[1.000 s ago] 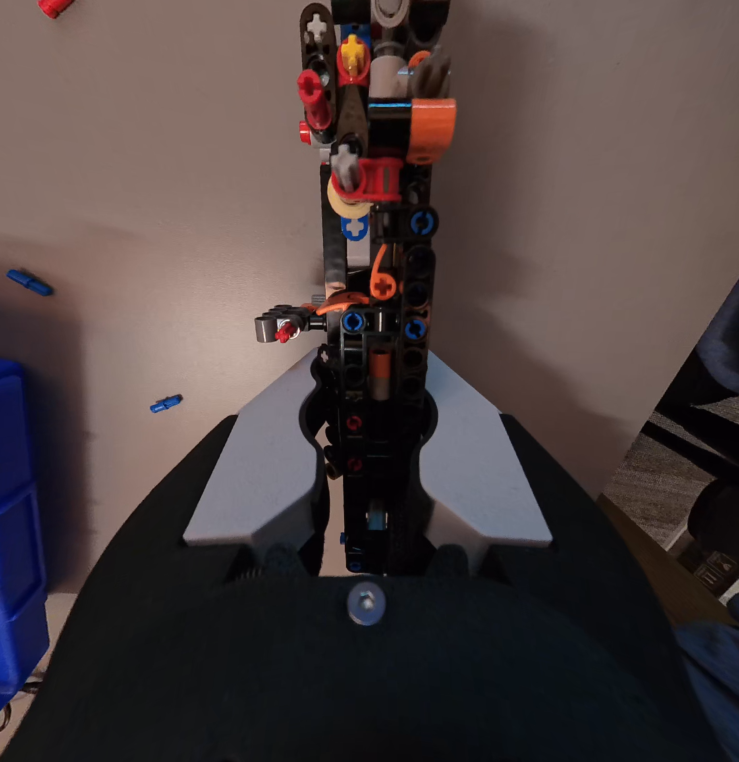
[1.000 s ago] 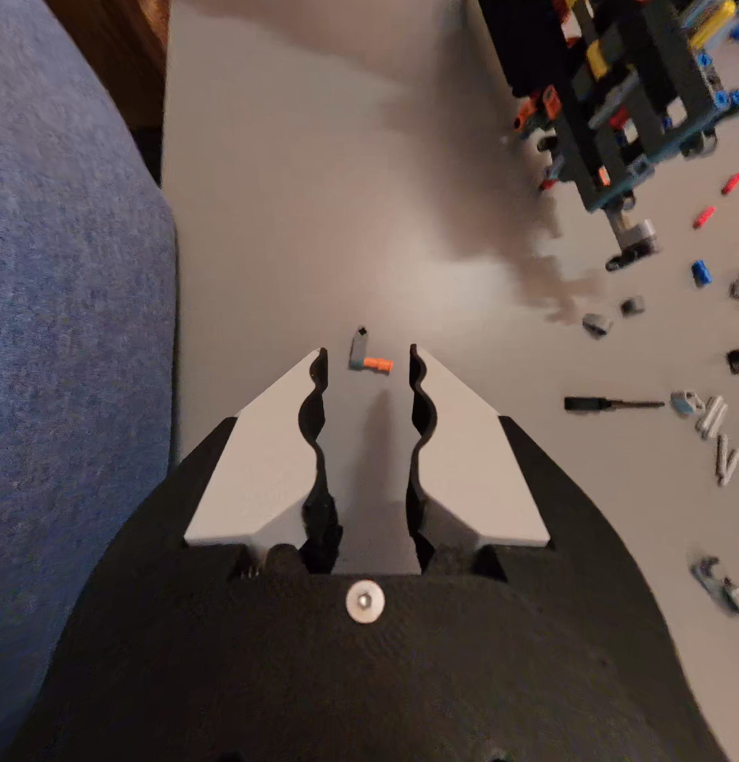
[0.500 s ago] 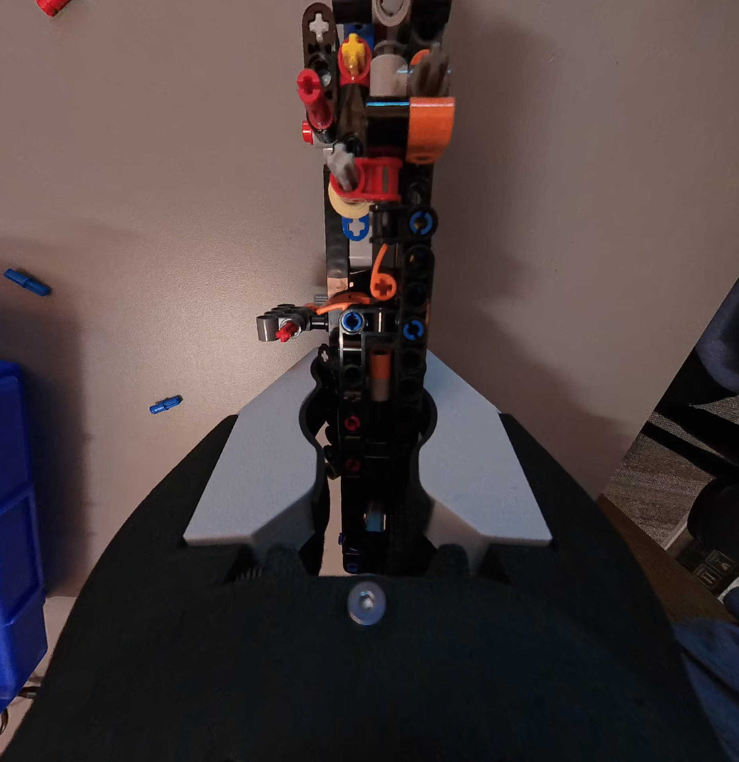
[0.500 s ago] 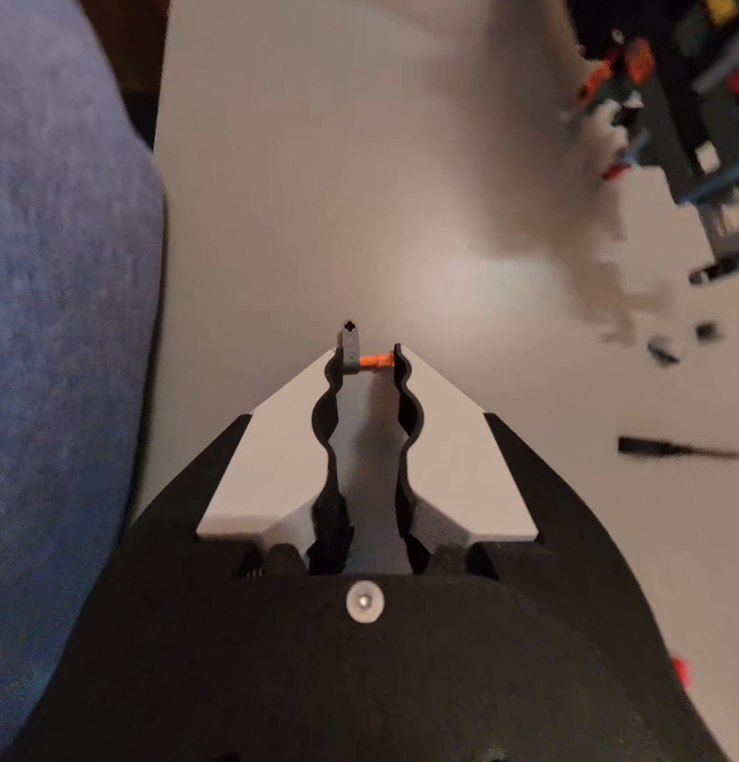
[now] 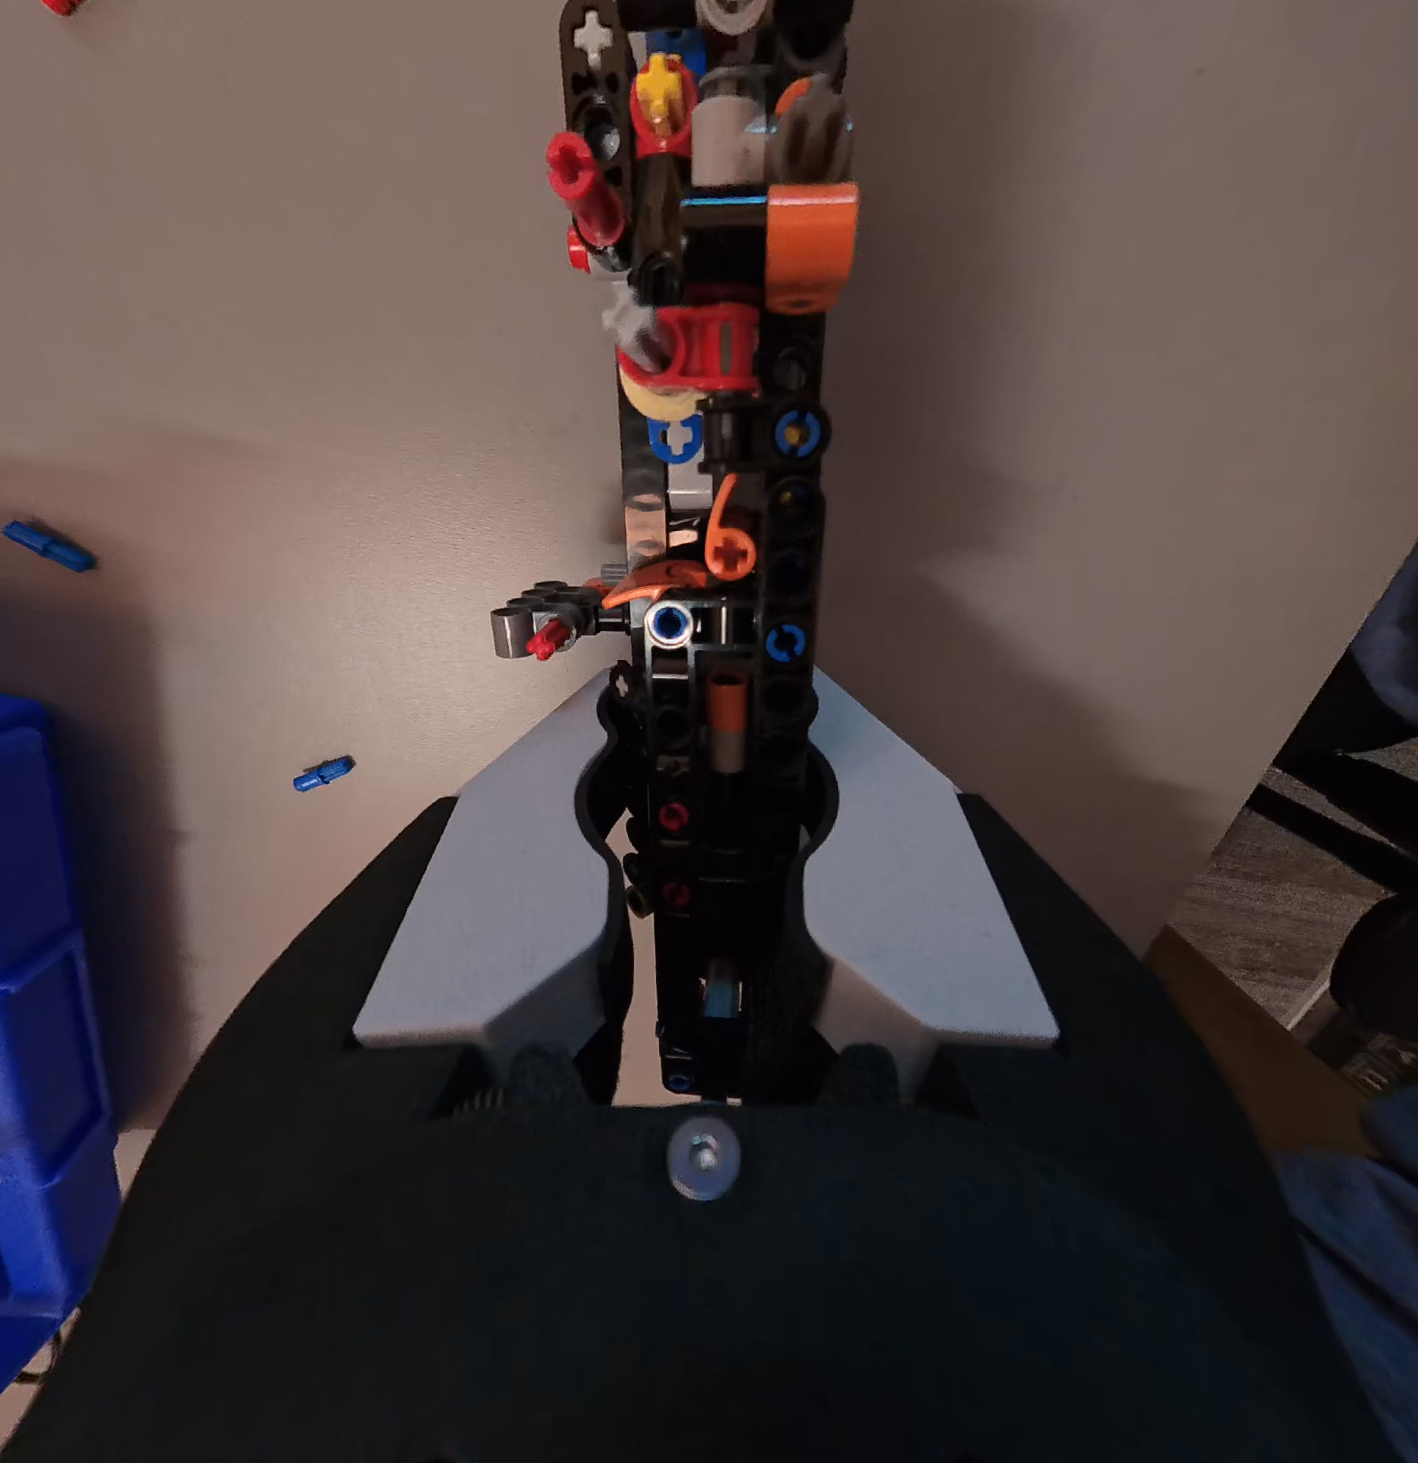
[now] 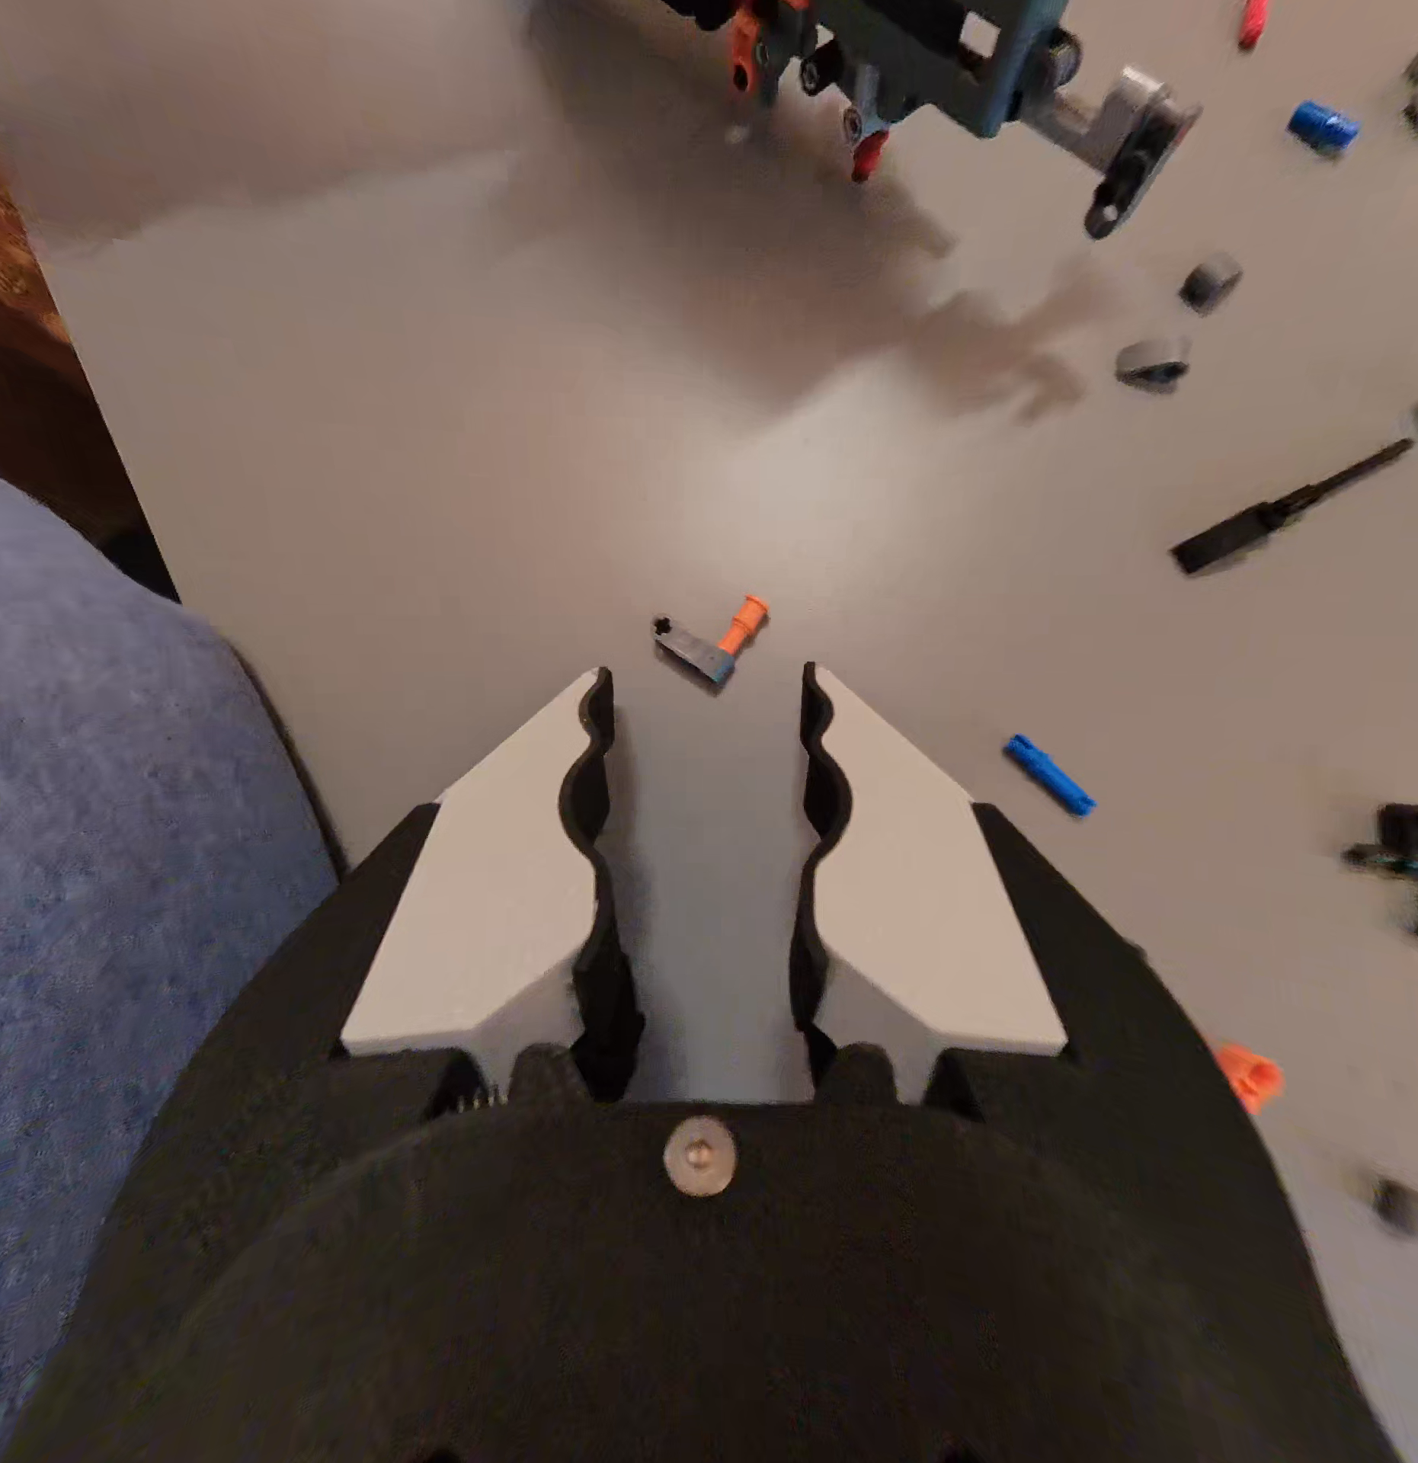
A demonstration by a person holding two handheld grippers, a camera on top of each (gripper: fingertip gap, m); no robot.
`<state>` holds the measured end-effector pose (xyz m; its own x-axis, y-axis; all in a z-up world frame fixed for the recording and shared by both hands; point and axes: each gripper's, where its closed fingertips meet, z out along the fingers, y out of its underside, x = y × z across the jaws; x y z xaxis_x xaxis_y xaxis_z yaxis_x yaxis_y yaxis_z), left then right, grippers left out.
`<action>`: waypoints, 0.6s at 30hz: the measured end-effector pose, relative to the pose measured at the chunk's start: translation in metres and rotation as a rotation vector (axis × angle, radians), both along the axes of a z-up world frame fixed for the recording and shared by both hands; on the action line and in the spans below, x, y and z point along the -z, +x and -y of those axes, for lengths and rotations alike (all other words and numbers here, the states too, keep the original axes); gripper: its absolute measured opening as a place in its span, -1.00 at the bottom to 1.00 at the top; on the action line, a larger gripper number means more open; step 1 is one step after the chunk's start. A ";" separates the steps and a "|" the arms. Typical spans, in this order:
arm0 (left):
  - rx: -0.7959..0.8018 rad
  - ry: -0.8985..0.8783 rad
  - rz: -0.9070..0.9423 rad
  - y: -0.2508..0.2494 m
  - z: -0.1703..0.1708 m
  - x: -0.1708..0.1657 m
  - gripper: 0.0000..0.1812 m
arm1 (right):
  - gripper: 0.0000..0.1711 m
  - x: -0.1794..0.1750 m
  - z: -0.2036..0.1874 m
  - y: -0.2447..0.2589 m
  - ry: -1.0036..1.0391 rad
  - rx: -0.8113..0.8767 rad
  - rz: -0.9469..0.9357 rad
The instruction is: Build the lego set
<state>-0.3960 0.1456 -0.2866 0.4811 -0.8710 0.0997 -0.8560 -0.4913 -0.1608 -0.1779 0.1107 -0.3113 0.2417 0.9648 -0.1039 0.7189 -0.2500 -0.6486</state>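
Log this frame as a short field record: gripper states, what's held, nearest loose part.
left hand-held gripper: shut on lego assembly, held above the table
right hand-held gripper: open, empty
nearest part to right gripper: grey connector with orange pin, lying on the table just ahead of the fingertips, not touching them
other loose parts: blue pin, black axle piece
left edge: blue bin

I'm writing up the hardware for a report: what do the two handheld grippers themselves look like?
Both look alike. The left gripper and the right gripper each have a broad, matte black, textured body that widens toward the camera, with one silver screw at its centre. Two pale grey, wedge-shaped fingers taper forward, each lined inside with a black, wavy pad. No cables or markings show.
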 end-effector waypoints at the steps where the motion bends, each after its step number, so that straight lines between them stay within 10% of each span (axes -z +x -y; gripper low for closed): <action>1: 0.000 -0.001 0.003 0.000 0.000 0.000 -0.61 | -0.48 0.003 0.000 -0.002 0.020 0.006 0.006; 18: 0.007 0.003 0.018 0.000 0.001 0.000 -0.60 | -0.76 0.004 0.017 -0.024 0.162 -0.494 0.030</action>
<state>-0.3963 0.1446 -0.2871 0.4729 -0.8748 0.1050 -0.8567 -0.4844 -0.1775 -0.2023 0.0940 -0.3156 -0.2461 0.9676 0.0562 0.7443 0.2258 -0.6285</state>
